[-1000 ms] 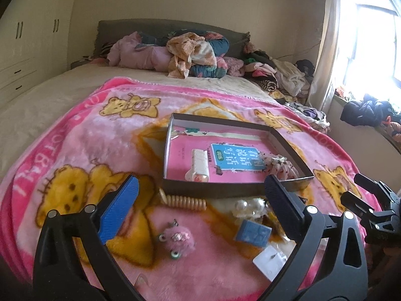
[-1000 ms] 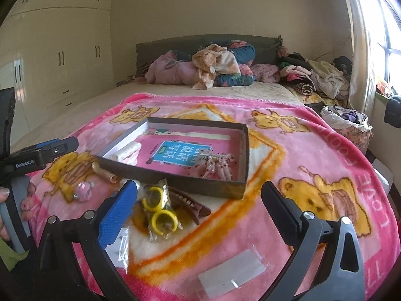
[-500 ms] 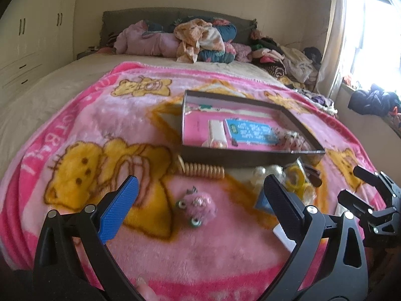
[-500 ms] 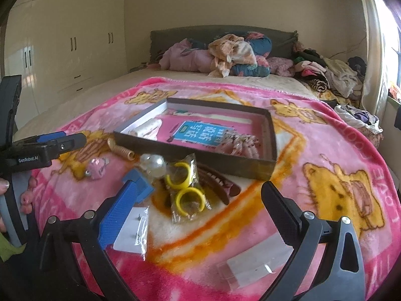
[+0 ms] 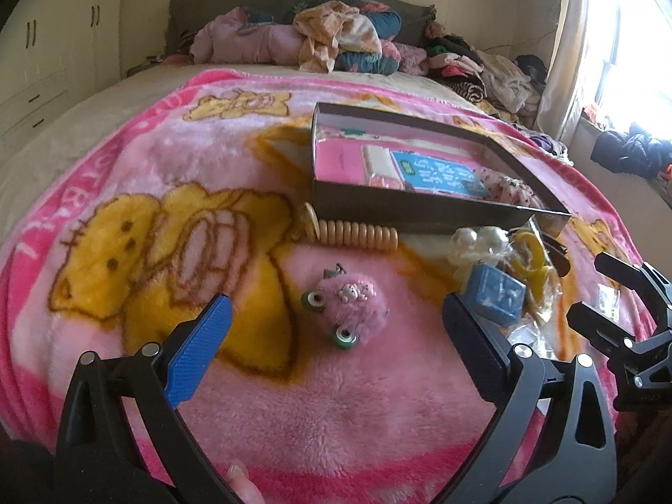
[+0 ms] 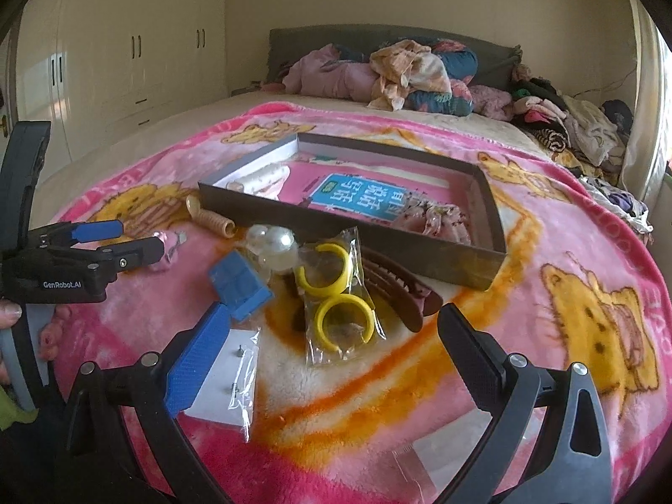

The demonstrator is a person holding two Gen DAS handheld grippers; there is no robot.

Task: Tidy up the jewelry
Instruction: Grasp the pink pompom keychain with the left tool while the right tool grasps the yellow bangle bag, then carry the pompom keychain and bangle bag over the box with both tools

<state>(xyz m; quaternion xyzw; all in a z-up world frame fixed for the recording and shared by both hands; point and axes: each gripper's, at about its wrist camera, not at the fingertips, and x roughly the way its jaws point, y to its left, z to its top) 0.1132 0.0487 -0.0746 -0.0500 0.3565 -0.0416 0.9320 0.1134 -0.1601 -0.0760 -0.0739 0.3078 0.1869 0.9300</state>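
The left gripper (image 5: 334, 342) has its jaws wide apart and empty, right by the fluffy pink clip (image 5: 350, 304), which lies just in front of the box (image 5: 420, 206); it looks soft and light, so pinch its puffy middle gently; the right gripper (image 6: 332, 348) is wide apart too.

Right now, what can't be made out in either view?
- Tray contents, left view: near wall hides the floor's front; blurred.
- Bagged studs, right view: too small to identify; blue finger covers the card's corner.
- Brown clip, left view: mostly behind the ring bag.
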